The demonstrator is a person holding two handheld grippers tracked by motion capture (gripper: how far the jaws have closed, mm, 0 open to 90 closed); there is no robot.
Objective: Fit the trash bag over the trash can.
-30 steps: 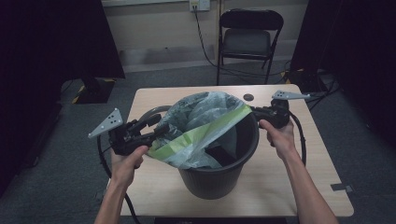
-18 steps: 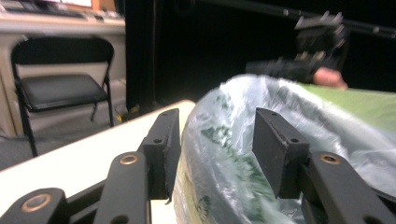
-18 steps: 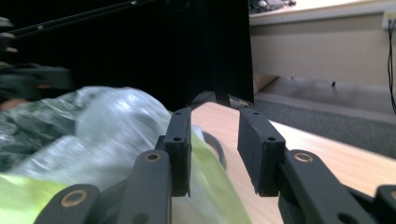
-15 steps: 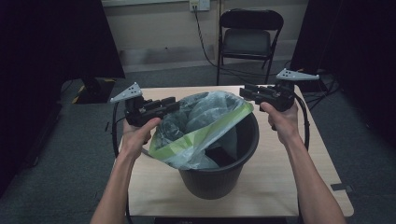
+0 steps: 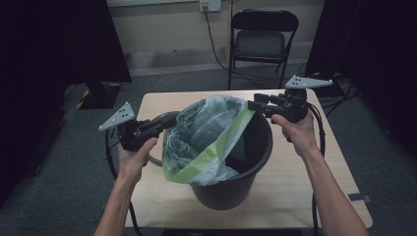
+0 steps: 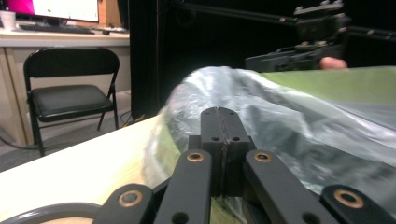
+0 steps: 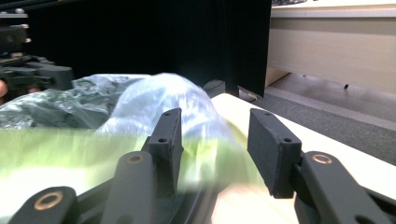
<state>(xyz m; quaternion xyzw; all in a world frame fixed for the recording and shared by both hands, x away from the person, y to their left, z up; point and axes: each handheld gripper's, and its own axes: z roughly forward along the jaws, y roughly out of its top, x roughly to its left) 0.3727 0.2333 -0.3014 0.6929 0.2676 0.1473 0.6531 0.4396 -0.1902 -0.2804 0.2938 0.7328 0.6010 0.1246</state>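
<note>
bag [image 5: 206, 137] draped over bucket [image 5: 231, 189] rim at 9 o'clock, not yet lined | left gripper [image 5: 169, 119] jaws pressed together, whether film is pinched cannot be told | right gripper [image 5: 252, 103] jaws parted, just been opening, nothing pinched | left: rim to be wrapped

bucket [image 5: 231, 189] interior: largely hidden by the bag [image 5: 206, 137] | bag's near edge: blurred in the right gripper view | left hand-held gripper [image 6: 223, 140]: whether film is pinched cannot be told | surface [image 5: 295, 196]: near edge cut off
</note>
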